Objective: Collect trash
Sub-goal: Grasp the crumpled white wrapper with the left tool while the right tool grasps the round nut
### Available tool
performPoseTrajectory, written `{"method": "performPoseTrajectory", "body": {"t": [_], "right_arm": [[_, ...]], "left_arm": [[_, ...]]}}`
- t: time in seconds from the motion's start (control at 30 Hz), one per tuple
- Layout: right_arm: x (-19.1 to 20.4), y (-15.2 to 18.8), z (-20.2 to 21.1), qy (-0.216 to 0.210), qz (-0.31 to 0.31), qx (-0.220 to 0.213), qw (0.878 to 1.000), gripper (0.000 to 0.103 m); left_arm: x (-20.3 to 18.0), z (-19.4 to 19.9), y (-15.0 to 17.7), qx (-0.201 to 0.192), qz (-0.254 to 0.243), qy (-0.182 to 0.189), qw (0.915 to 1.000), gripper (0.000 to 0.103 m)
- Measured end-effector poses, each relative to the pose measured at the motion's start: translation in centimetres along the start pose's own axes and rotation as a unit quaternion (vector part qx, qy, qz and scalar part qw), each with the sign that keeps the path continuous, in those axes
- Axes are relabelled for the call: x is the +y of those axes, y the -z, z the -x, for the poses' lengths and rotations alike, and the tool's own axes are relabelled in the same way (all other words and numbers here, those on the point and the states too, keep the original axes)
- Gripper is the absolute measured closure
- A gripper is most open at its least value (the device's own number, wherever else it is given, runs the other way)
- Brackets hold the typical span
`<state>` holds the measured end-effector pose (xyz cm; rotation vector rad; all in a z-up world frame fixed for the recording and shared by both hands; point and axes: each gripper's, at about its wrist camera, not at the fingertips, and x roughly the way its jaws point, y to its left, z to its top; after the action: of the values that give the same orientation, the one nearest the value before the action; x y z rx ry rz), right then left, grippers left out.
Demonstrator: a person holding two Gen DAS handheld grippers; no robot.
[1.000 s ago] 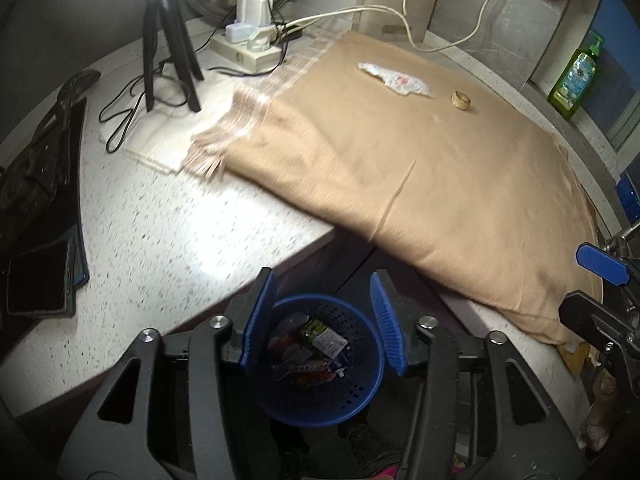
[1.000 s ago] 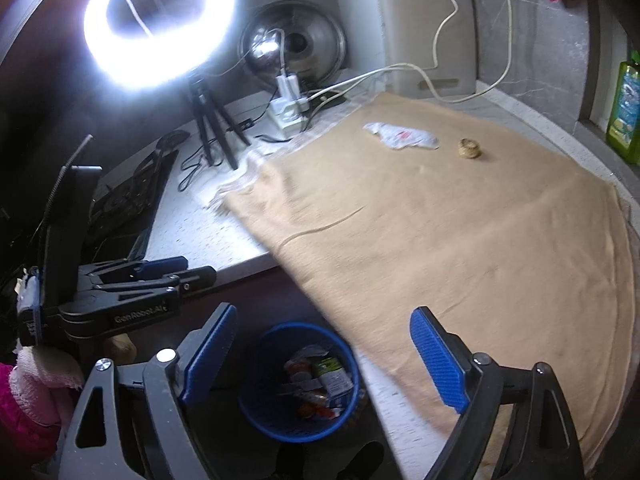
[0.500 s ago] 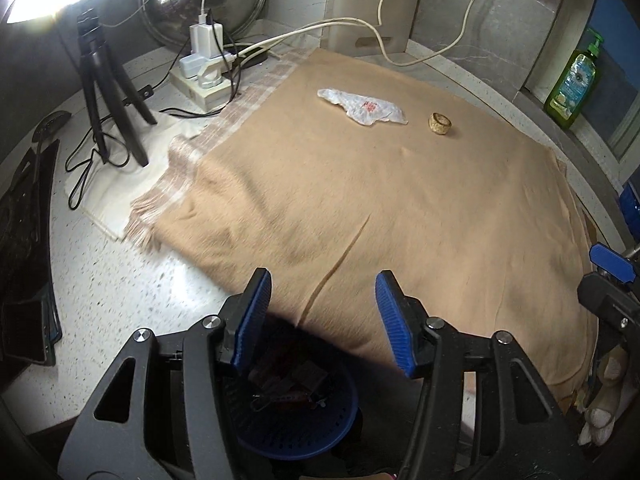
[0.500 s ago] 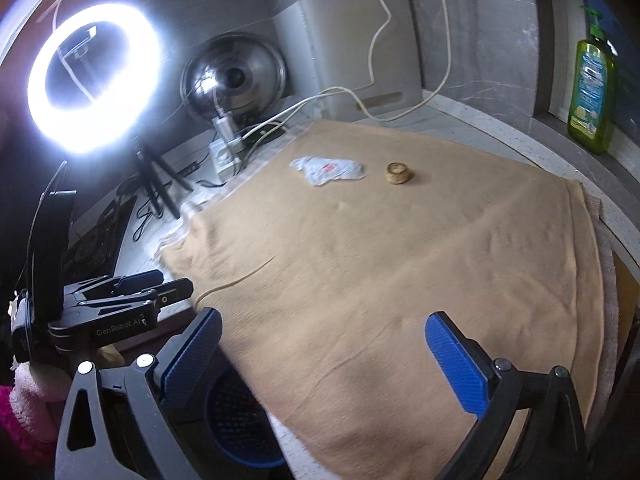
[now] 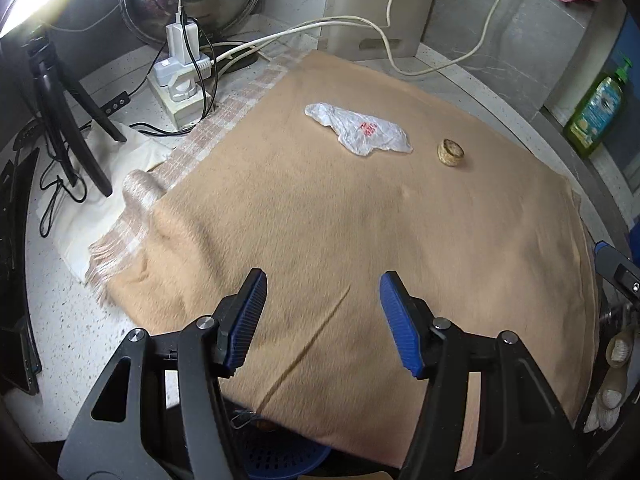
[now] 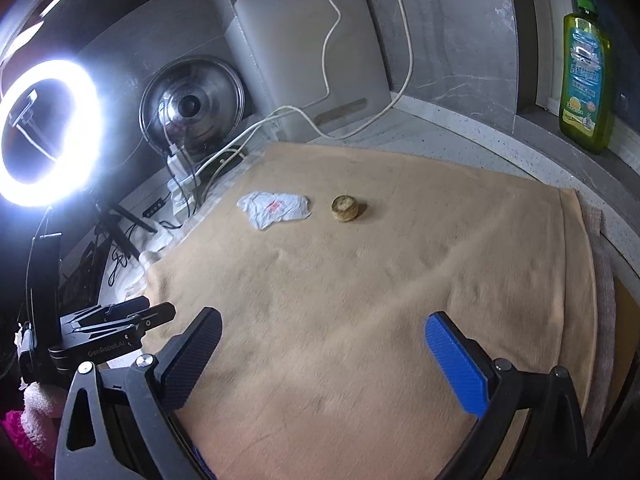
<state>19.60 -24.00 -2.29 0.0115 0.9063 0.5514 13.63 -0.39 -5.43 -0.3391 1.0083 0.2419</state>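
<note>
My left gripper [image 5: 322, 322] is opening over the cloth [image 5: 360, 240], nothing between its jaws; my right gripper [image 6: 320, 356] is spread wide, empty. The wrapper [image 5: 358, 130] and what looks like a cap [image 5: 451, 152] lie side by side far ahead. The bin [image 5: 280, 460] peeks out below the tabletop [image 5: 80, 320] edge.

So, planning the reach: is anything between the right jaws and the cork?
Nothing: only bare blanket lies between the open right gripper and the cork, as the right wrist view shows.

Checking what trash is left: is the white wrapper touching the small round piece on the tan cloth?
No, the white wrapper and the small round piece lie apart, with bare tan cloth between them.
</note>
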Motion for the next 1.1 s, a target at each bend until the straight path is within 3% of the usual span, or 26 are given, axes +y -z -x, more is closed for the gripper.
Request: {"method": "performPoseTrajectory", "body": {"t": [0.43,0.73,1.1], "right_arm": [[-4.3,-6.0,-6.2,-0.023,-0.018,0.012,0.999,0.007],[-4.0,-7.8,-10.9,-0.026,0.007,0.035,0.999,0.013],[-2.3,-8.7,-15.3,-0.030,0.044,0.059,0.997,0.019]], "left_arm": [[-0.4,-5.4,-7.6,0.010,0.049,0.011,0.9987,0.042],[-2.7,-9.5,-12.6,0.023,0.021,0.001,0.9995,0.042],[-3.4,-15.1,-14.5,0.072,0.012,-0.011,0.9973,0.042]]}}
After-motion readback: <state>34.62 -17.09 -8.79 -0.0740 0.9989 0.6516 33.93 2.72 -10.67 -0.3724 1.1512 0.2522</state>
